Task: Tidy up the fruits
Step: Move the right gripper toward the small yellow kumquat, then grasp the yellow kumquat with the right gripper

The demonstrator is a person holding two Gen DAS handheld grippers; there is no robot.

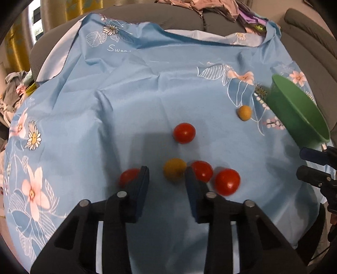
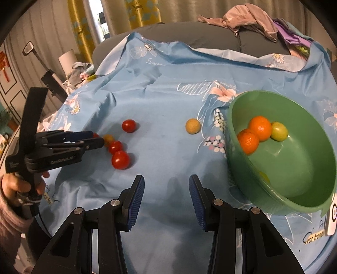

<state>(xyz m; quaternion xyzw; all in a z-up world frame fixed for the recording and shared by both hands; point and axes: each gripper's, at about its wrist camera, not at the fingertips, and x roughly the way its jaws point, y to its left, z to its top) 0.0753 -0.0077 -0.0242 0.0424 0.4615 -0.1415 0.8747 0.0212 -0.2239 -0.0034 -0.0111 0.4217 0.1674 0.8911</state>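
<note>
My left gripper points down at a cluster of small fruits on the blue floral cloth. A yellow fruit lies between its fingertips, close to the right pad, with a gap at the left pad. A red tomato lies outside the left finger, and two red tomatoes outside the right. Another red tomato and a yellow-orange fruit lie farther off. My right gripper hangs open over bare cloth, left of the green bowl, which holds two oranges and a greenish fruit.
The cloth covers a grey sofa with crumpled clothes along its back. A person's hand holds the left gripper at the left. A small white device lies by the bowl's near rim. Curtains hang behind.
</note>
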